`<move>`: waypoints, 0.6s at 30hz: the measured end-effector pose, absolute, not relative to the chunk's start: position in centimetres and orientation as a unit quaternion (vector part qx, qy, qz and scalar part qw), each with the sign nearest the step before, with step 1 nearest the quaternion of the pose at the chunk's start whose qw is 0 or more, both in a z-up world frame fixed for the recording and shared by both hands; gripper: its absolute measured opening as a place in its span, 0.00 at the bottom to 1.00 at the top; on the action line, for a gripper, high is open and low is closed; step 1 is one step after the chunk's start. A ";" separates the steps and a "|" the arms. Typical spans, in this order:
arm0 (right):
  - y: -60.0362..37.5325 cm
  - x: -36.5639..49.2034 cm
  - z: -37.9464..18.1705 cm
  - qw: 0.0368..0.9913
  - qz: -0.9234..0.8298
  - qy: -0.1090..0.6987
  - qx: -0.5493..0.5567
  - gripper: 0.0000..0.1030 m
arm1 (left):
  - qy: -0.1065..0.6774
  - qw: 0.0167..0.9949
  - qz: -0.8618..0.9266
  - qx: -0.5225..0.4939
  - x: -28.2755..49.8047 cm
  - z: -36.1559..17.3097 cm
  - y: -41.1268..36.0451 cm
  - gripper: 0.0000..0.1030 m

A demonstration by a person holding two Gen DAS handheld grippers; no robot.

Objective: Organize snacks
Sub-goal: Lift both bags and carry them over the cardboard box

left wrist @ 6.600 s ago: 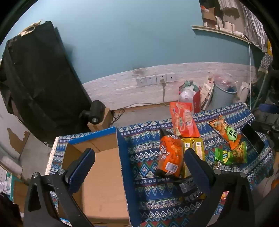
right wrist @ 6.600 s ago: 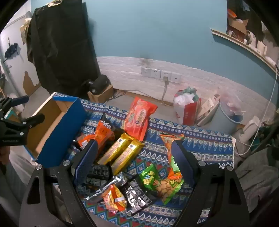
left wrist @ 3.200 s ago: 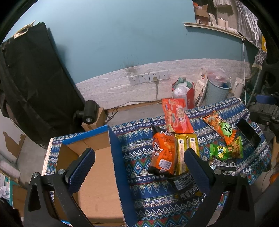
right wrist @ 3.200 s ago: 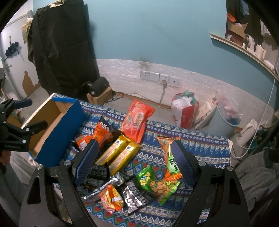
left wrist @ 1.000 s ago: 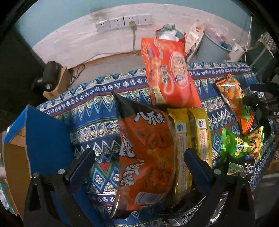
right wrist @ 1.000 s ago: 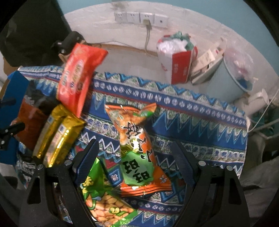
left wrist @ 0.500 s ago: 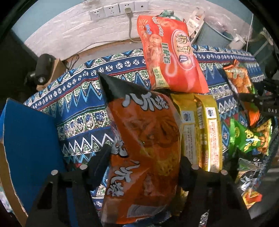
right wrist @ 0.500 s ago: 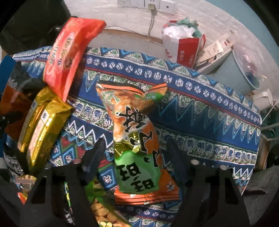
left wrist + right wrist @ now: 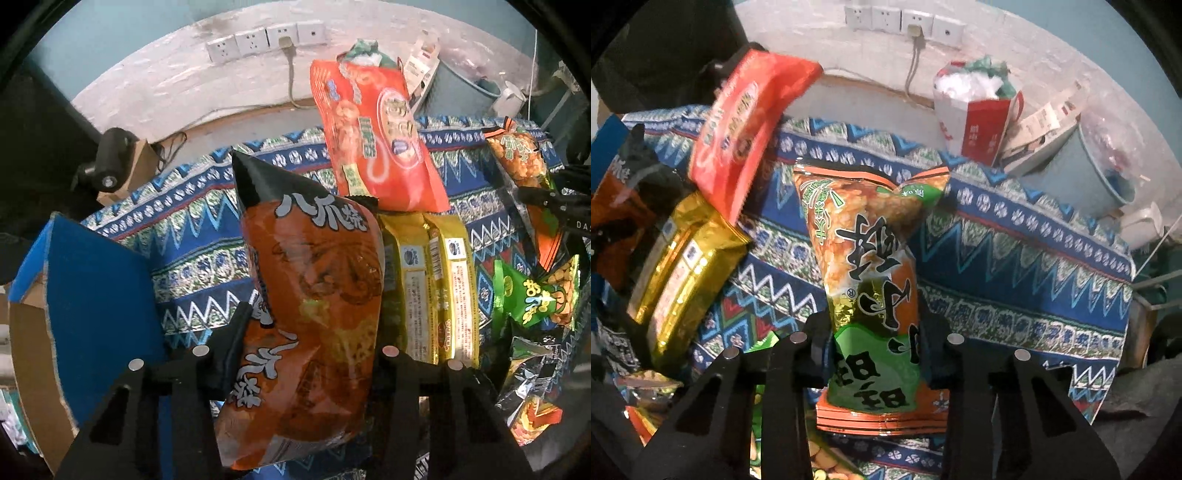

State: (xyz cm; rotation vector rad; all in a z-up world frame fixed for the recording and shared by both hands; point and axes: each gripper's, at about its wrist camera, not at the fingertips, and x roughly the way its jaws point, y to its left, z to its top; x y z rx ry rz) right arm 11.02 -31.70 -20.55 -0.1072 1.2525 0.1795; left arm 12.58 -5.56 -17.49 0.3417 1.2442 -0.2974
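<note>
both grippers are grasping, jaws just closing: left gripper (image 9: 308, 332) pinching the puffy dark-orange snack bag (image 9: 310, 317), right gripper (image 9: 875, 343) seemingly squeezing the orange-and-green crinkly packet (image 9: 871, 280). next: lifting toward the blue-walled cardboard box (image 9: 92, 280).

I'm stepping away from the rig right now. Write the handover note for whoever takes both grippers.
Left gripper: fingers have just been closing, now pinching the orange-and-black chip bag.
Right gripper: fingers have just been closing, now pinching the orange-and-green snack bag.
Both bags are at the patterned cloth; whether either is lifted cannot be told.
On the cloth: red bag, two gold packs, green peanut bag, silver-wrapped packs.
Blue-edged cardboard box sits left of the snacks; no snack shows in the visible part.
Left: every snack.
</note>
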 end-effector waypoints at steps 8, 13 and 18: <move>-30.7 10.6 -17.1 0.831 0.088 0.547 -0.043 0.32 | 0.543 0.815 -0.138 0.151 11.5 -14.3 -5.1 0.48; -29.7 10.1 -14.8 0.843 0.097 0.528 -0.035 0.32 | 0.520 0.829 -0.144 0.145 10.1 -12.0 -4.9 0.48; -28.1 9.2 -12.4 0.853 0.112 0.509 -0.030 0.32 | 0.506 0.840 -0.144 0.131 9.0 -10.1 -4.0 0.48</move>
